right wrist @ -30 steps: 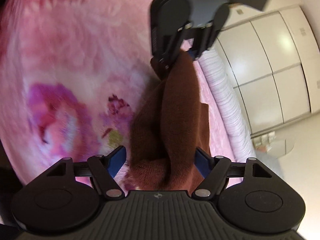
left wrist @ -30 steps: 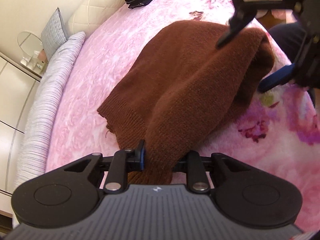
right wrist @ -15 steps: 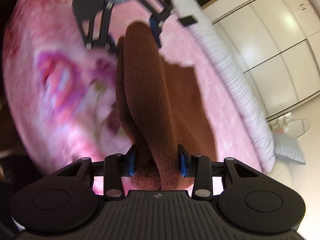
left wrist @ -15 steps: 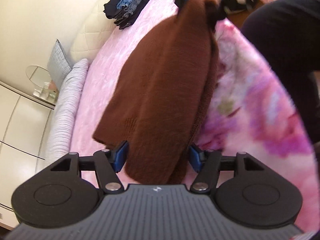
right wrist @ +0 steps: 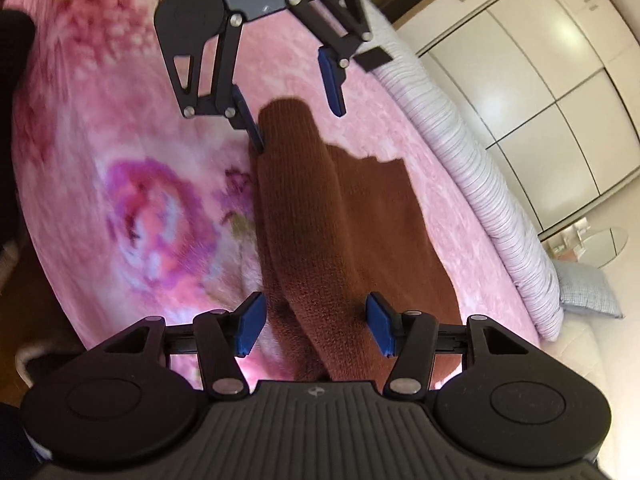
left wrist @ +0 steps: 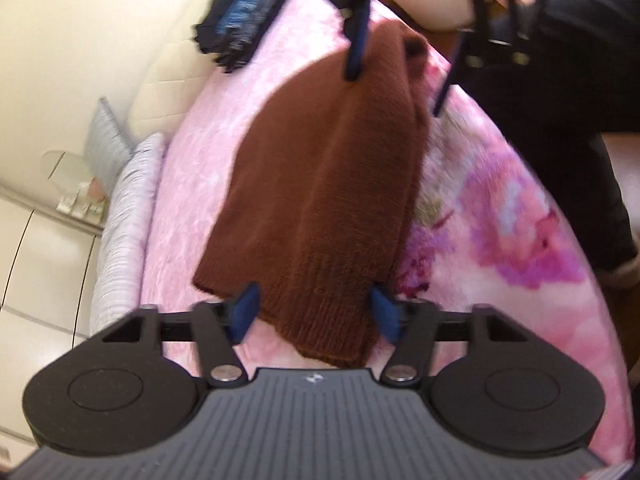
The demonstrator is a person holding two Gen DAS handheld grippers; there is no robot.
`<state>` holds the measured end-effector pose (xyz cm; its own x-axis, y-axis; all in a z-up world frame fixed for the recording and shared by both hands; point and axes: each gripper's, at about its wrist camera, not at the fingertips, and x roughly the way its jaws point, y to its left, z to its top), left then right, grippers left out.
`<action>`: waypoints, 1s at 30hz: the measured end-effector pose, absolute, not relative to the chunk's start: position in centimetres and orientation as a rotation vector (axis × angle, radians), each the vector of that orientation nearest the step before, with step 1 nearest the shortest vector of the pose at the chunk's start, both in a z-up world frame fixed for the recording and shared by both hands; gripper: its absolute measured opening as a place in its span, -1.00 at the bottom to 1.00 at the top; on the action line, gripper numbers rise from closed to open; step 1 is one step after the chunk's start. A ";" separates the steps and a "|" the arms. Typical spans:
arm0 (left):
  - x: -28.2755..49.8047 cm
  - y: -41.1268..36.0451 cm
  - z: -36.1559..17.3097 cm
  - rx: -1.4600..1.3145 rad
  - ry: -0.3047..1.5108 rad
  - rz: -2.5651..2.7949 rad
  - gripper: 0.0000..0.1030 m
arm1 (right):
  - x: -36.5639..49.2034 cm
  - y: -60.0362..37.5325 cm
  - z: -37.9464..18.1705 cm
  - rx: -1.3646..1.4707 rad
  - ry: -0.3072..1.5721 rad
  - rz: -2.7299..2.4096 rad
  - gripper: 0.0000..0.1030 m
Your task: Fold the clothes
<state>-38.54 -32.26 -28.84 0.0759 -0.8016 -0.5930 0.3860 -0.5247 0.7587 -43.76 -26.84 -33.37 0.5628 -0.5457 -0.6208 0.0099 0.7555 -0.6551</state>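
A brown knit sweater (left wrist: 320, 184) lies in a long folded strip on the pink floral bedspread (left wrist: 500, 208). My left gripper (left wrist: 314, 314) is open, its blue pads on either side of the ribbed hem without pinching it. At the strip's far end my right gripper (left wrist: 400, 72) is open too, one finger resting on the cloth. In the right wrist view the sweater (right wrist: 312, 220) runs between the spread fingers of the right gripper (right wrist: 315, 328). The left gripper (right wrist: 292, 104) stands open at the other end.
A stack of dark and blue clothes (left wrist: 240, 20) sits at the bed's far corner. A striped bolster (left wrist: 124, 220) lines the far edge, with a white wardrobe (right wrist: 540, 60) beyond. A person's dark-clothed leg (left wrist: 560, 80) stands at the near bed edge.
The left gripper let go of the hem first. The right one closed on the other end, drew the sweater out straight, then opened. Both have stood open since.
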 end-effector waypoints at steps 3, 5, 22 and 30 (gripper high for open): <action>-38.3 -32.9 -27.4 1.384 -0.592 -1.505 -0.63 | -44.2 -26.5 -32.1 -0.579 0.876 -0.403 -0.67; -38.1 -33.2 -25.6 1.308 -0.678 -1.429 -0.64 | -44.4 -26.8 -30.7 -0.574 0.796 -0.459 -0.72; -34.3 -31.0 -31.0 1.391 -0.382 -1.481 -0.57 | -44.6 -26.6 -33.5 -0.609 0.889 -0.457 0.03; -34.8 -29.0 -25.8 1.164 -0.284 -1.551 -0.55 | -47.2 -26.5 -33.3 -0.525 0.895 -0.524 0.14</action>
<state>-34.75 -29.04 -25.77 0.1076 -0.8509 -0.5141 0.6134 -0.3501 0.7079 -47.19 -26.46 -33.27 0.5201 -0.6234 -0.5838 0.2042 0.7545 -0.6238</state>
